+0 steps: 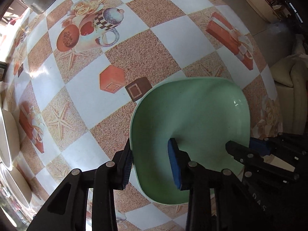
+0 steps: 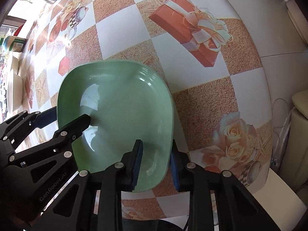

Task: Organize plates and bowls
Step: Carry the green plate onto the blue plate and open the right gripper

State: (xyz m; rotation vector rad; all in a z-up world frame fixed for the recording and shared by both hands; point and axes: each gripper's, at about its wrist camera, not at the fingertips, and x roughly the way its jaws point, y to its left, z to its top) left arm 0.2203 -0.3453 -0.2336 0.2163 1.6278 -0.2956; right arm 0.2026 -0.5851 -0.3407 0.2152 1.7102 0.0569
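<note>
— Green bowl [image 2: 119, 115] sits on the patterned worktop [image 2: 154, 28], and both claws have it by the rim: the right claw [image 2: 156, 165] pinched shut over the near wall, the left claw [image 1: 152, 163] clamped on the opposite side.

— So what's the worry?

— Glossy walls, thin pinches. Lift unevenly and I reckon it twists out, or skids toward the cream dishes [image 1: 7, 134] beyond the left claw.

pale green squarish bowl [image 2: 123, 105] sits upright, empty, on the patterned tablecloth [image 2: 192, 44].
</note>
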